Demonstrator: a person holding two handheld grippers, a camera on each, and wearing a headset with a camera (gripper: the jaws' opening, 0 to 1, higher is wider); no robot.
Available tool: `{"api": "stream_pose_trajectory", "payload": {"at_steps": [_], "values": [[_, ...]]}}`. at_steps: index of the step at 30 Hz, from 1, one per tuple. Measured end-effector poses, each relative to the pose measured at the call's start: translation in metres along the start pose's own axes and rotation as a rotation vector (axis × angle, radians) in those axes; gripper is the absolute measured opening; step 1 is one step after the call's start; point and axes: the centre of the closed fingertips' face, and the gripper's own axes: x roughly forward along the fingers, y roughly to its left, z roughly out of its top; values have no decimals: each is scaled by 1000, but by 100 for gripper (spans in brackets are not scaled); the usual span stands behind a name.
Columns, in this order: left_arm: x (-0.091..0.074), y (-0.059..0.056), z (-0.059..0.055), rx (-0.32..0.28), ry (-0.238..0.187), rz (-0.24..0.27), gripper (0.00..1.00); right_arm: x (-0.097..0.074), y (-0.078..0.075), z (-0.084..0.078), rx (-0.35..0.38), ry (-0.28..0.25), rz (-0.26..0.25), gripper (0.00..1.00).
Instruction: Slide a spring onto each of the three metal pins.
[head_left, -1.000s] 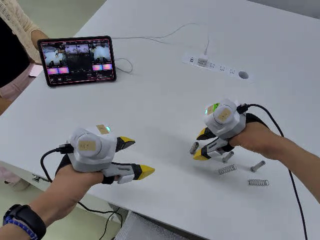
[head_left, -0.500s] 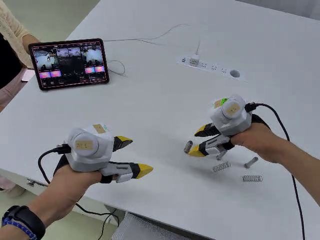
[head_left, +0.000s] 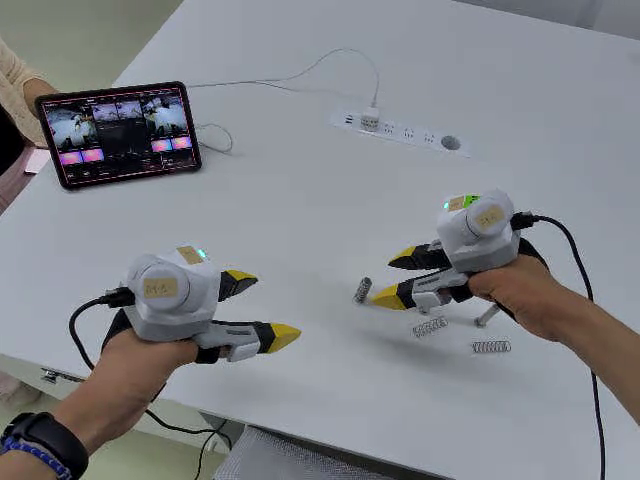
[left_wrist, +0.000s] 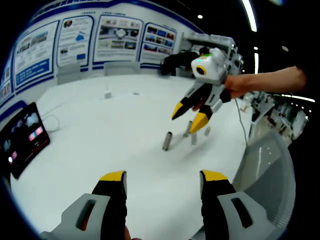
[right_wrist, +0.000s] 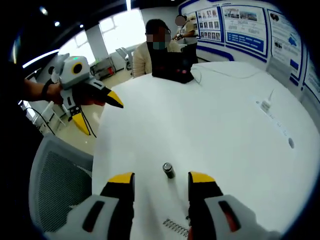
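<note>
A short silver metal pin (head_left: 362, 290) appears to stand upright on the white surface (head_left: 300, 190), right of centre. In the right gripper view the same pin (right_wrist: 169, 170) sits just beyond and between that gripper's two yellow-tipped jaws, touched by neither.

Two silver coil springs lie flat to the pin's right. One spring (head_left: 430, 326) is under the right gripper's body. The other spring (head_left: 490, 347) lies further right and slightly nearer the person. A second metal pin (head_left: 487, 316) lies between them, partly hidden by the right hand.

The right gripper (head_left: 387, 280) hovers just right of the upright pin. Its jaws are moderately apart and hold nothing. The left gripper (head_left: 270, 305) is well apart from the pin, at the near left, with its jaws spread wide and empty. From the left gripper view, the upright pin (left_wrist: 167, 141) stands in front of the right gripper (left_wrist: 192, 112).

Further out, a black tablet with a lit screen (head_left: 115, 130) is propped at the far left. A white power strip (head_left: 400, 130) with a plugged-in white cable lies at the far side. In the right gripper view, a person in a cream top (right_wrist: 160, 55) sits at the far edge, and a grey mesh chair back (right_wrist: 55, 180) stands below the surface edge.
</note>
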Motion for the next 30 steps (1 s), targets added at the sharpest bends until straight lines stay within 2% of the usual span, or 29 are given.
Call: {"api": "stream_pose_trajectory", "payload": {"at_steps": [4, 6, 13, 18, 23, 30], "values": [[2, -1, 2, 0, -1, -4, 60, -7, 4, -1, 30, -31, -20, 46], [3, -2, 3, 1, -2, -4, 60, -11, 0, -2, 42, -42, -23, 46], [8, -4, 5, 2, -1, -10, 61, -23, -1, -6, 88, -92, -53, 48], [12, -7, 7, 5, 1, -13, 62, -32, -5, -15, 121, -113, -84, 51], [16, -7, 10, 10, 5, -22, 63, -41, 0, -23, 169, -140, -108, 53], [22, -10, 13, 13, 6, -30, 64, -54, 2, -33, 190, -160, -154, 58]]}}
